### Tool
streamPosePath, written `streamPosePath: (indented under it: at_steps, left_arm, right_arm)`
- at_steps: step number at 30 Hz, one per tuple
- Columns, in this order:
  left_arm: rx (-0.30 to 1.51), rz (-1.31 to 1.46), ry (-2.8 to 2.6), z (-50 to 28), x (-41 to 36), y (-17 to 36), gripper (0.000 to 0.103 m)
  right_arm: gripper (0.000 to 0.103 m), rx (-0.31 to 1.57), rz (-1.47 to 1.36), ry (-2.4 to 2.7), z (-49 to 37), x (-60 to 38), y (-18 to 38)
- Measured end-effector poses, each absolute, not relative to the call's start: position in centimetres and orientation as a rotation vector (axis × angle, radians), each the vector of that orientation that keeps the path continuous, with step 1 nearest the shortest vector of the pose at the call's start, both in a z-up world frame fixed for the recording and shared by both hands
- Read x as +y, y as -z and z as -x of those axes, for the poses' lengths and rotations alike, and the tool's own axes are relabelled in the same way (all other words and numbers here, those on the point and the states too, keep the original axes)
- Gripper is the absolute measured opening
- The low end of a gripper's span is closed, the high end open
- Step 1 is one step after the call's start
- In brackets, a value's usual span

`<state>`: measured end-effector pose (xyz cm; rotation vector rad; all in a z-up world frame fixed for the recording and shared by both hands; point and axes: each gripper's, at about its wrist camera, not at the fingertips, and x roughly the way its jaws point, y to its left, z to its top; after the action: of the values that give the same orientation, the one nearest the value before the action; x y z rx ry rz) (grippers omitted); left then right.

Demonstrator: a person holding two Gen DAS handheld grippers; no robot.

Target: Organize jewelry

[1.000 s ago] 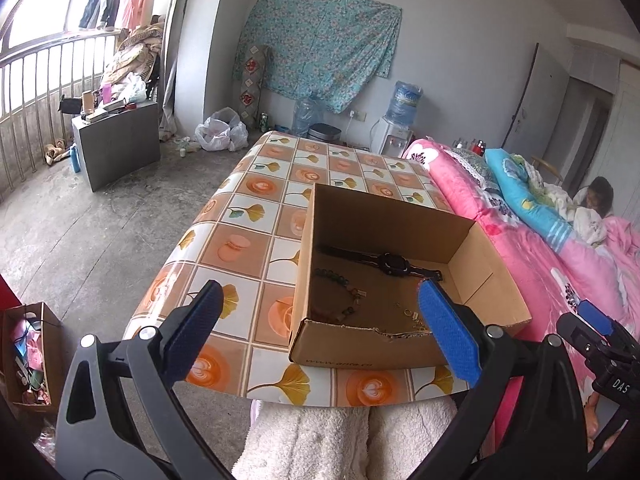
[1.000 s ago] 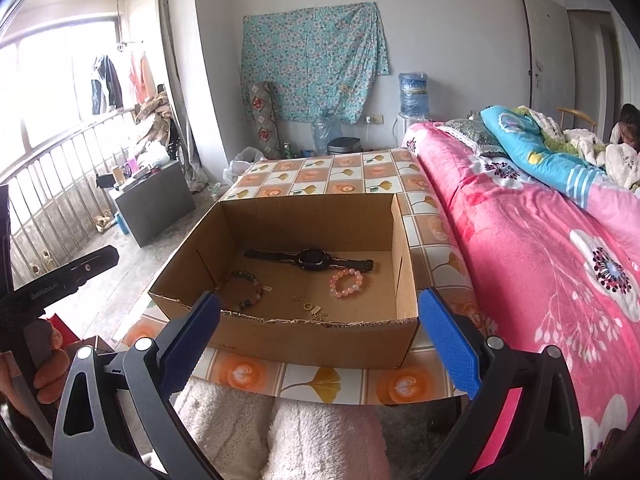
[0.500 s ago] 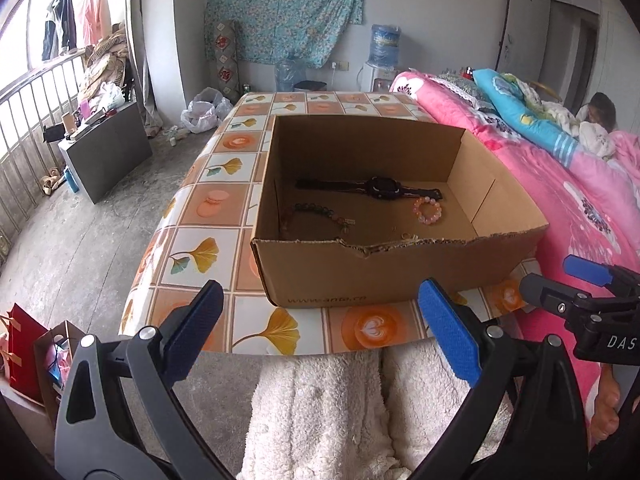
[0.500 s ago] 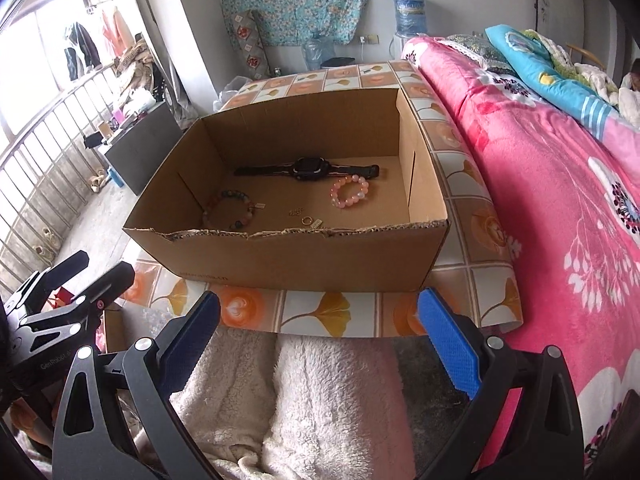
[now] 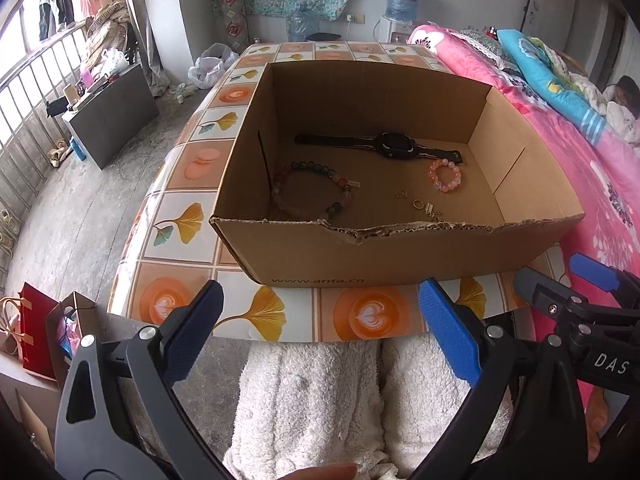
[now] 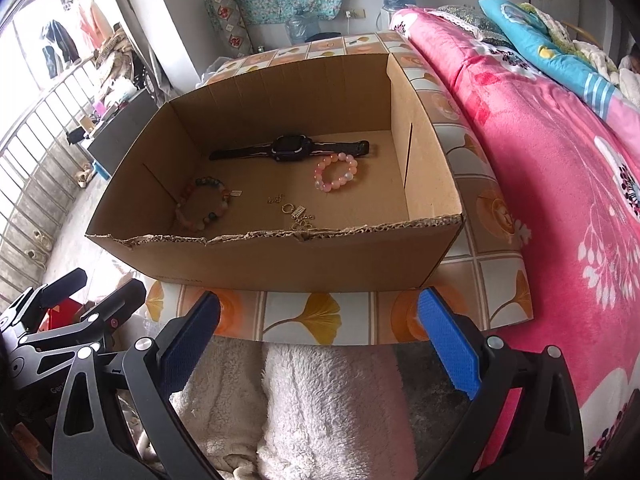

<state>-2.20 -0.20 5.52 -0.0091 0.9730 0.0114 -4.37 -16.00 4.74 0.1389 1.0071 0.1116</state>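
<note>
An open cardboard box [image 5: 400, 256] [image 6: 280, 260] sits on a tiled-pattern table [image 5: 188, 168] [image 6: 492, 208]. Inside lie a black watch [image 5: 394, 146] [image 6: 290, 148], a pink bead bracelet [image 5: 445, 176] [image 6: 336, 172], a multicoloured bead bracelet [image 5: 310, 190] [image 6: 204, 204] and small gold pieces [image 5: 424, 205] [image 6: 294, 210]. My left gripper [image 5: 320, 336] hangs open below the table's near edge, holding nothing. My right gripper [image 6: 320, 336] is open too, in front of the box, with nothing between its fingers. The right gripper also shows at the right edge of the left wrist view [image 5: 576, 304].
A pink flowered bed [image 6: 560, 160] runs along the table's right side. The person's legs in white fleece [image 5: 340, 400] are below the grippers. A grey cabinet [image 5: 112, 112], bags [image 5: 36, 332] and a railing stand to the left on the concrete floor.
Both grippers have moved closer to the box and tilted down, so its inside shows more fully. Both stay open. The jewelry has not moved.
</note>
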Motion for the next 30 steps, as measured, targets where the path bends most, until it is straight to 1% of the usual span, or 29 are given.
streamPosePath:
  at_steps: [11,30]
  left_arm:
    - [1.035,0.016,-0.021,0.6,-0.3,-4.2,0.094]
    - [1.047,0.015,-0.024,-0.1,0.3,-3.8,0.094]
  right_arm:
    - [0.097,1.045,-0.119,-0.083,3.1,-15.8,-3.8]
    - [0.096,1.051,-0.060,-0.067,2.5,-14.9,-3.6]
